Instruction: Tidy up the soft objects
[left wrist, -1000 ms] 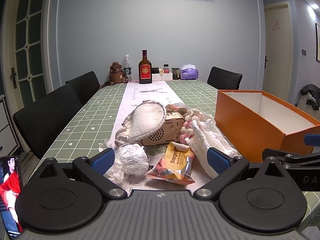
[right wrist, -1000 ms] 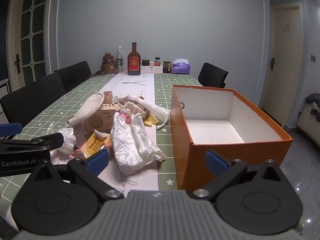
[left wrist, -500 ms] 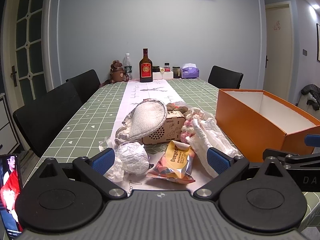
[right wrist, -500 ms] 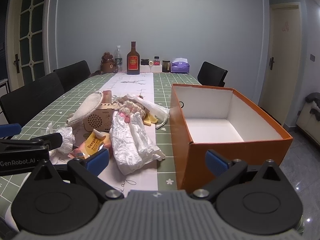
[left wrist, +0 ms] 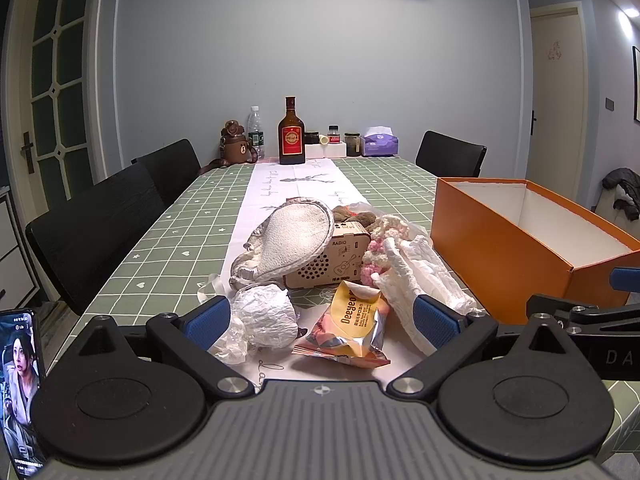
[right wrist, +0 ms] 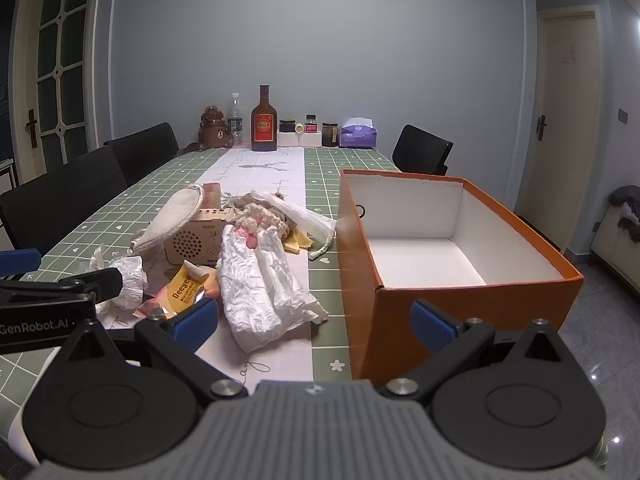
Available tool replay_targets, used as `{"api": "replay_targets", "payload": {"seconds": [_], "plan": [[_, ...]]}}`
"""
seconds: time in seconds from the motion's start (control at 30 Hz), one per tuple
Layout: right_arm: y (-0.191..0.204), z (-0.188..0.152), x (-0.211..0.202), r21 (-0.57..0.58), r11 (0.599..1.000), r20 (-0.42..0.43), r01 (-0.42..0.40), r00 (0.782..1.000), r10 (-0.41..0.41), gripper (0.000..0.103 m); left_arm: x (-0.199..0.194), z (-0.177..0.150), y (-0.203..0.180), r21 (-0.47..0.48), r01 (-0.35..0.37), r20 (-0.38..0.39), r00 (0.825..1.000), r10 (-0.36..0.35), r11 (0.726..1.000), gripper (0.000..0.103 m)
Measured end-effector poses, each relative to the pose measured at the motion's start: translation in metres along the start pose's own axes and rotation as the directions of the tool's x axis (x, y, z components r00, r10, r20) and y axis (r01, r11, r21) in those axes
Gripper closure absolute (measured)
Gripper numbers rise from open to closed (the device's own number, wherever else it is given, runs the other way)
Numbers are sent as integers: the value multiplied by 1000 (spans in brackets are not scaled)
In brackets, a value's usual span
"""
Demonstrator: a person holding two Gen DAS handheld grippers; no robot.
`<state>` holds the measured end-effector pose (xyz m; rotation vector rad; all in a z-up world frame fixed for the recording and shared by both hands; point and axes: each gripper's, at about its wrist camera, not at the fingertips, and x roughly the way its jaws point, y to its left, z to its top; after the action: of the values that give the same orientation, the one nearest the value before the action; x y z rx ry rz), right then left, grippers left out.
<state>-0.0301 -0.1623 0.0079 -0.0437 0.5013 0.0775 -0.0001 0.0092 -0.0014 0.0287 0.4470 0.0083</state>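
Where grey walls meet, green checked tablecloth (left wrist: 160, 252), white runner (left wrist: 296, 184), black chairs (left wrist: 92, 228).

Matt orange cardboard box (right wrist: 460, 304), crinkled glossy foil snack packet (left wrist: 352, 326), laser-cut wooden radio (left wrist: 332, 260), fleecy cloth slipper (left wrist: 294, 240)

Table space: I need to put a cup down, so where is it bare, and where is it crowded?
Free: the green checked cloth between the pile and the black chairs, and the far stretch of runner before the brown bottle. Crowded: the pile around the wooden radio, close to the orange box.
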Motion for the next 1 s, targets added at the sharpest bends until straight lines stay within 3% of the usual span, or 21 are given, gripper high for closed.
{"api": "replay_targets", "payload": {"seconds": [0.47, 0.67, 0.73, 0.83, 1.0], "plan": [[3, 0, 2, -13, 1000, -4, -8, 1000, 8, 3, 2, 0, 0, -5, 6, -3, 1000, -6, 1000, 0], [8, -2, 3, -29, 999, 2, -43, 999, 43, 3, 6, -4, 5, -17, 48, -23, 999, -48, 999, 0], [12, -3, 5, -43, 998, 2, -52, 999, 52, 3, 8, -7, 8, -21, 44, -38, 998, -45, 999, 12], [20, -6, 9, -75, 995, 3, -69, 998, 69, 3, 12, -11, 15, -35, 35, -70, 997, -37, 999, 18], [36, -11, 18, -140, 986, 1, -85, 996, 86, 16, 19, -17, 30, -104, 74, -90, 992, -84, 992, 36]]}}
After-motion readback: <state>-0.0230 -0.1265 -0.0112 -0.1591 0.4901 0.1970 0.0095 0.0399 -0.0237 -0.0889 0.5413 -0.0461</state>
